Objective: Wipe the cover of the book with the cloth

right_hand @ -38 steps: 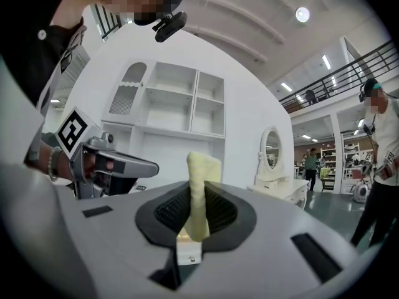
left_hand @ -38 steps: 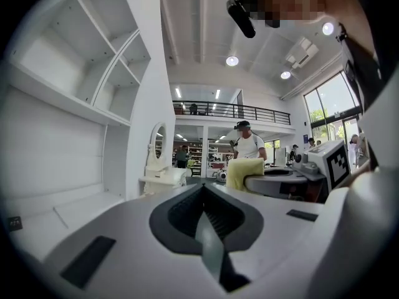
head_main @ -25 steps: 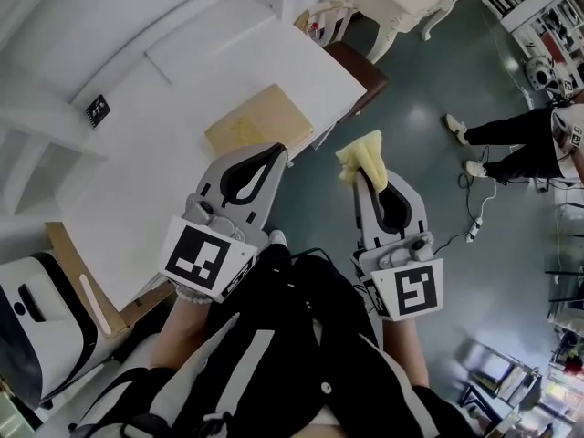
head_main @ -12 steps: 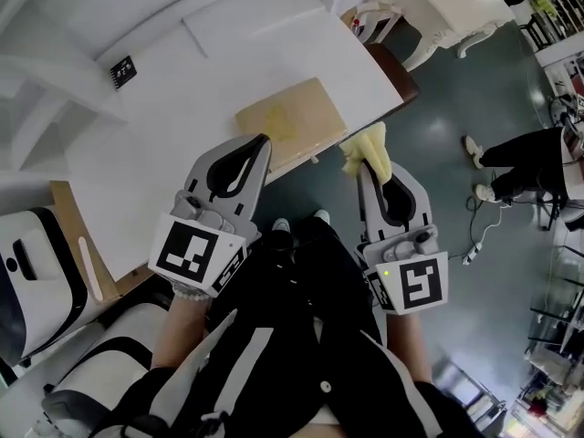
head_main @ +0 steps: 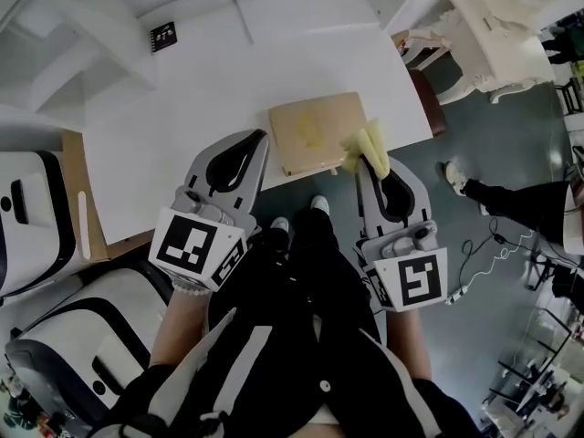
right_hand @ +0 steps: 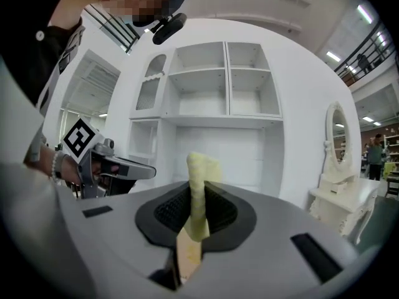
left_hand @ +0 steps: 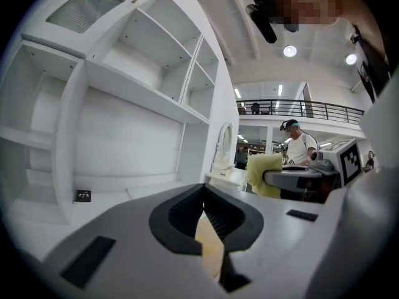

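Book (head_main: 318, 130): a tan-covered volume lying flat on the white table (head_main: 228, 71), close to the table's front edge and toward its right corner. In the head view it sits between the tips of the two grippers.

Cloth (head_main: 367, 149): a pale yellow, crumpled piece that stands up out of the right gripper (head_main: 368, 164). In the head view it overlaps the book's near right corner; whether it touches the cover cannot be told.

Right gripper: its jaws are clenched on the cloth. The right gripper view shows the fabric pinched between the ribbed pads and rising above them, with a strip of the tan cover visible below through the gap.

Left gripper (head_main: 260, 135): its jaws are pressed together with nothing between them. Its tip lies just beside the book's near left corner, at the table's front edge. The left gripper view shows the tan cover through the slot beneath the closed pads.

Surroundings: a small black marker card (head_main: 164, 36) lies at the back of the table, well apart from the book. White open shelving (left_hand: 124, 73) rises behind the table. A brown chair seat (head_main: 429, 99) stands just beside the table's right end. The wearer's white shoes (head_main: 315, 206) show below the table edge, between the grippers.
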Motion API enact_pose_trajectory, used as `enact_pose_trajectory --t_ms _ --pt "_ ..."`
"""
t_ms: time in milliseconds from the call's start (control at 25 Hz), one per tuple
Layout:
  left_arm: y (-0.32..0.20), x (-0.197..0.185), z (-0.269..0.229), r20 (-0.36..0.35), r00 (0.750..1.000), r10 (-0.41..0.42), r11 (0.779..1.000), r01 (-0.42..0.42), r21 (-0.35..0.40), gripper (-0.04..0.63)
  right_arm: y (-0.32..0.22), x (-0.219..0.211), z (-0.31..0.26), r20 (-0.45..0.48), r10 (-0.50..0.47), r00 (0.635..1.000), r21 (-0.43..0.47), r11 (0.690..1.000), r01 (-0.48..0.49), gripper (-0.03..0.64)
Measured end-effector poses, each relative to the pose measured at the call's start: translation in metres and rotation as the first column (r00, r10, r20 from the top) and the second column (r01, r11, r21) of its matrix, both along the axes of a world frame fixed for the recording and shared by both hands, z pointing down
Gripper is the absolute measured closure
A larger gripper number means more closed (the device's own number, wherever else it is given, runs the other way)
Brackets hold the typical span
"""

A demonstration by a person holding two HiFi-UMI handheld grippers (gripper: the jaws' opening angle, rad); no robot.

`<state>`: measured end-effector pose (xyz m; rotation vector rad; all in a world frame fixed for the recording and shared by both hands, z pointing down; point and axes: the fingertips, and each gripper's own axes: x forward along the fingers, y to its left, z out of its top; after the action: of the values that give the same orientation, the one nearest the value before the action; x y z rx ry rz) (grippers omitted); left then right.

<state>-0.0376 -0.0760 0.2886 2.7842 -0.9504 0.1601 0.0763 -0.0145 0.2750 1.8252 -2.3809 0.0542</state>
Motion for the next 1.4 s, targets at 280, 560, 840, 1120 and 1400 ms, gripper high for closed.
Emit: enact_pose_trajectory --t_ms 280,560,840,1120,1400 --pt "-0.020 -0.009 0.017 0.013 0.991 -0.134 0.989 0.134 -0.054 0.594 -0.029 -0.014 0.001 0.004 -0.162 0.987 0.001 0.987 0.162 0.580" --pt "-0.027 -0.002 0.032 0.044 0.971 -0.237 0.964 0.240 -0.110 0.584 -0.052 -0.008 -0.001 0.010 -0.302 0.953 0.002 0.953 0.302 0.580" --pt "-0.032 0.001 0.058 0.049 0.947 -0.318 0.926 0.321 -0.199 0.537 -0.069 0.005 0.008 0.019 -0.393 0.919 -0.035 0.919 0.393 0.580" --pt "-0.037 0.001 0.094 0.078 0.917 -0.390 0.869 0.395 -0.298 0.475 -0.079 0.016 0.026 0.024 -0.461 0.887 -0.088 0.883 0.462 0.580" --pt "-0.037 0.005 0.152 0.173 0.905 -0.389 0.806 0.425 -0.412 0.459 -0.089 0.011 0.043 0.028 -0.519 0.854 -0.114 0.847 0.519 0.580"
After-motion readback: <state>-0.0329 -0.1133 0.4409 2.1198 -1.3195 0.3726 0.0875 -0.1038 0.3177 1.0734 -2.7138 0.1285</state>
